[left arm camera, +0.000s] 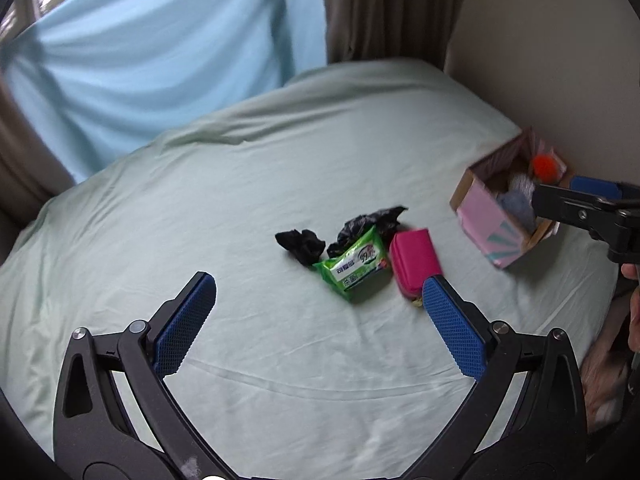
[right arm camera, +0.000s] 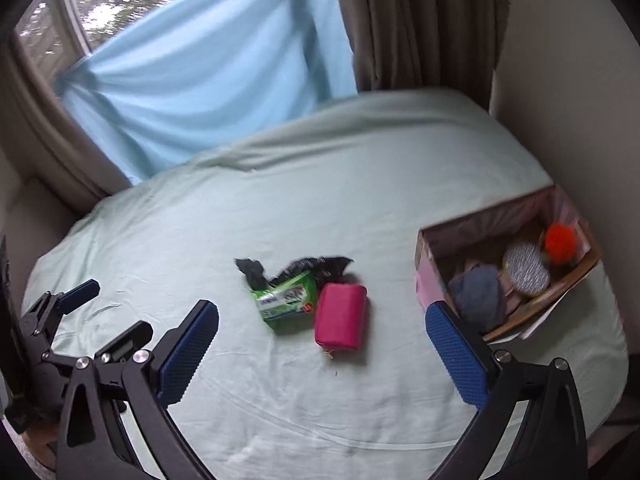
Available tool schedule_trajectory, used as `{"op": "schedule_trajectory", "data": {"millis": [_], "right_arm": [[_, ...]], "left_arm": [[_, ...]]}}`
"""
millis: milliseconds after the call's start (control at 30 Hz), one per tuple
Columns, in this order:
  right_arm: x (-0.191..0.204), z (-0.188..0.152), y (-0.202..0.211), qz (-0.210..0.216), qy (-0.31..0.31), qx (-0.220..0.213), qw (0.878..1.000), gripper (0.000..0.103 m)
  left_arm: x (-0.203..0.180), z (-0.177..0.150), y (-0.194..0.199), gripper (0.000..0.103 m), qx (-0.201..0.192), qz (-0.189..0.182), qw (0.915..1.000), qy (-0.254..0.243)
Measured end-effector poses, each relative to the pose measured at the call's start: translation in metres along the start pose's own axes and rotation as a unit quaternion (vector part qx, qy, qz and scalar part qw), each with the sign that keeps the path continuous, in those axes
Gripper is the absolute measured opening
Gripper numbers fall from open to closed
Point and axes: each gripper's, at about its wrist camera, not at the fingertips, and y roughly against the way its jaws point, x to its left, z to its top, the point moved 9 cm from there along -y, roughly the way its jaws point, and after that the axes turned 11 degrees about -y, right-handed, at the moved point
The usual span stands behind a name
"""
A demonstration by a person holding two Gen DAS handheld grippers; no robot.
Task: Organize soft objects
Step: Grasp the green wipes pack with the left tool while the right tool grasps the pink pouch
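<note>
Both grippers, left and right, gape before pink pouch.

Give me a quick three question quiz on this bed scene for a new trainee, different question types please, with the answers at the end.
1. True or false: the left tongs are shut on the pink pouch.
2. Which item lies inside the cardboard box? A) orange pom-pom B) green wipes pack C) black sock
3. Fill in: the wipes pack and pink pouch lie on the pale green ____.

Key
1. False; both the left and right tongs are open and hold nothing.
2. A
3. bedsheet
</note>
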Motion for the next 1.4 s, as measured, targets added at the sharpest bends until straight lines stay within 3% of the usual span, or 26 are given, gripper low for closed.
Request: {"op": "schedule_trajectory", "data": {"millis": [300, 467, 767, 933, 1000, 1133, 1200, 1267, 1400], "right_arm": [[-0.019, -0.031, -0.117, -0.04, -0.043, 0.06, 0.996, 0.103], [-0.033, -0.044, -0.162, -0.046, -0.072, 0.074, 0.994, 0.103], [-0.056, -0.06, -0.215, -0.06, -0.102, 0.105, 0.987, 0.103], [-0.058, -0.064, -0.226, -0.049, -0.101, 0.121, 0.986, 0.1], [-0.057, -0.065, -0.232, -0.037, -0.103, 0.128, 0.986, 0.096], [-0.058, -0.068, -0.243, -0.026, -0.097, 0.14, 0.985, 0.08], [-0.057, -0.072, -0.246, -0.025, -0.085, 0.143, 0.986, 0.073], [-0.057, -0.074, -0.246, -0.024, -0.076, 0.139, 0.987, 0.068], [-0.057, -0.076, -0.242, -0.019, -0.075, 0.136, 0.988, 0.059]], "left_arm": [[-0.027, -0.017, -0.117, 0.102, 0.029, -0.041, 0.9945, -0.091], [-0.05, -0.019, -0.161, 0.102, 0.015, -0.048, 0.9831, -0.176], [-0.087, -0.038, -0.209, 0.086, 0.029, -0.074, 0.9574, -0.277], [-0.094, -0.04, -0.224, 0.082, 0.039, -0.081, 0.9547, -0.284], [-0.094, -0.041, -0.231, 0.077, 0.044, -0.086, 0.9554, -0.279], [-0.098, -0.041, -0.244, 0.074, 0.046, -0.083, 0.9525, -0.29], [-0.098, -0.04, -0.251, 0.067, 0.046, -0.078, 0.9491, -0.302], [-0.1, -0.037, -0.253, 0.051, 0.038, -0.074, 0.9469, -0.311], [-0.101, -0.034, -0.252, 0.046, 0.034, -0.075, 0.9442, -0.319]]}}
